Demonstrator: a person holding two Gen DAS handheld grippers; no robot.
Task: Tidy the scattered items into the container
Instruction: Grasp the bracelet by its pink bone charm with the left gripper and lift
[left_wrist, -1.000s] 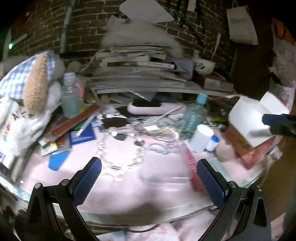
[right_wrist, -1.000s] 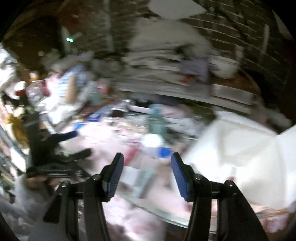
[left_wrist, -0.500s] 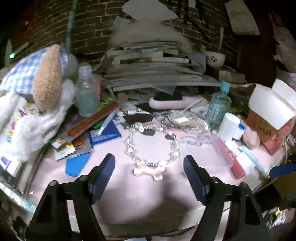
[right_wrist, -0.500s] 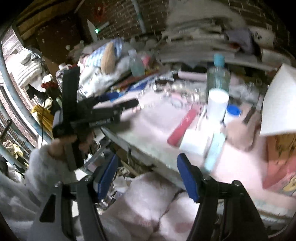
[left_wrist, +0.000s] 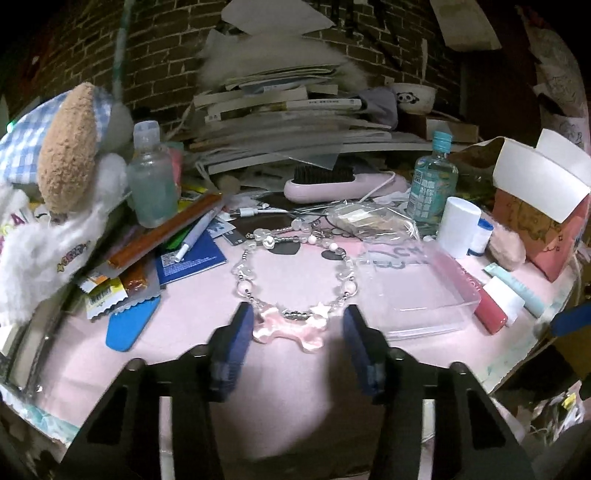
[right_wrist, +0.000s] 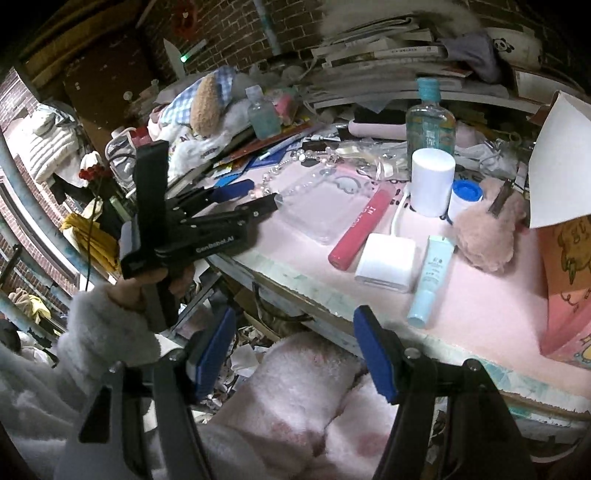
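Bone charm (left_wrist: 286, 326) between closing left claw (left_wrist: 295, 332).

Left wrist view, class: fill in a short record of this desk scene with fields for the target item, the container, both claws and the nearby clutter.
target item: beaded bracelet with pink bone charm, lying on the pink mat
container: clear plastic tray, just right of the bracelet, nothing visible inside
left claw: closing, charm between its pads, right pad not yet touching
right claw: open, nothing between, off the desk edge above a fluffy pink garment
clutter right of tray: red tube, white cylinder, teal bottle
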